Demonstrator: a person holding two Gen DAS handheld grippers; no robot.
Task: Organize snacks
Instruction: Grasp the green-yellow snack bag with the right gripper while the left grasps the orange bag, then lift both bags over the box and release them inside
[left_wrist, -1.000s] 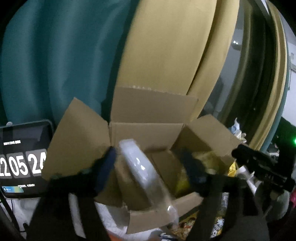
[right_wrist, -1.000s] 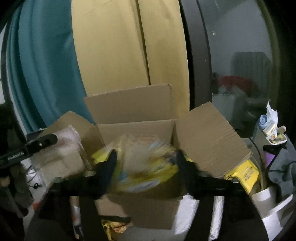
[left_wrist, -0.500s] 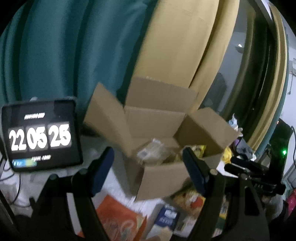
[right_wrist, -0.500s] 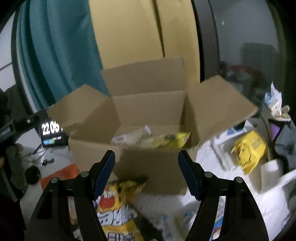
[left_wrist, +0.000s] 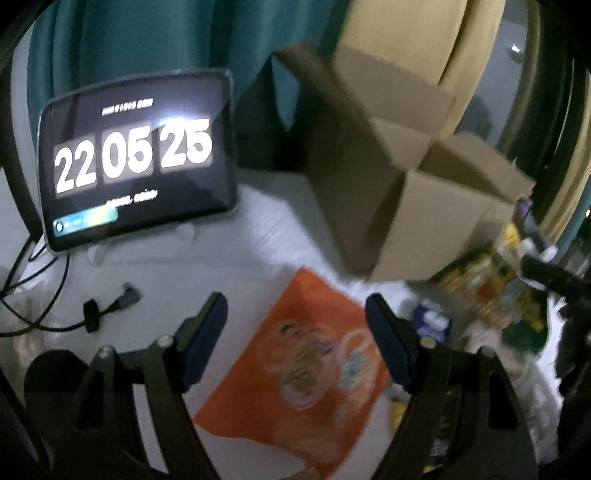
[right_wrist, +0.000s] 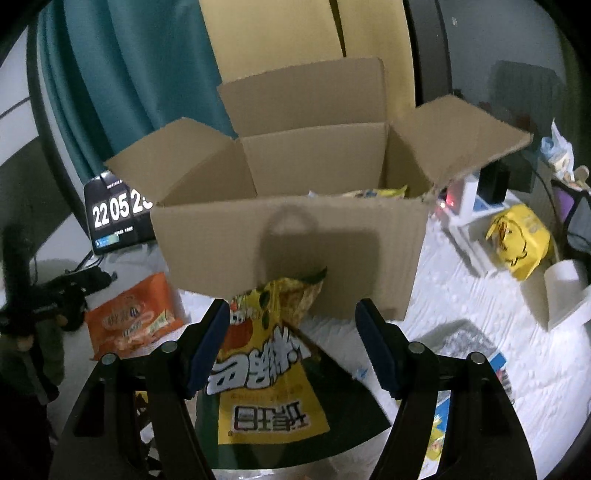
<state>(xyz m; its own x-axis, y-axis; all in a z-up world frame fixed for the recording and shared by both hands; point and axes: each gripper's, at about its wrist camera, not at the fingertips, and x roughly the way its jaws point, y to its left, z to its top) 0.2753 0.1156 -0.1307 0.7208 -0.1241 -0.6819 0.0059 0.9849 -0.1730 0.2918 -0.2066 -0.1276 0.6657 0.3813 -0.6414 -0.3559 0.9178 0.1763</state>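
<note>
Left gripper (left_wrist: 295, 317) is hovering wide, empty, over flat orange snack packet (left_wrist: 306, 373); right gripper (right_wrist: 291, 325) is gaping wide above yellow-green chip bag (right_wrist: 266, 369), before open brown cardboard box (right_wrist: 295, 236).

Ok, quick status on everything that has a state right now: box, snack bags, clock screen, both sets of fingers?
cardboard box: flaps open, upright, snacks inside.
orange snack bag: flat on the white surface, not gripped.
yellow snack bag: lying against the box front, not gripped.
tablet clock: on, propped up.
left gripper: fingers open, empty.
right gripper: fingers open, empty.
</note>
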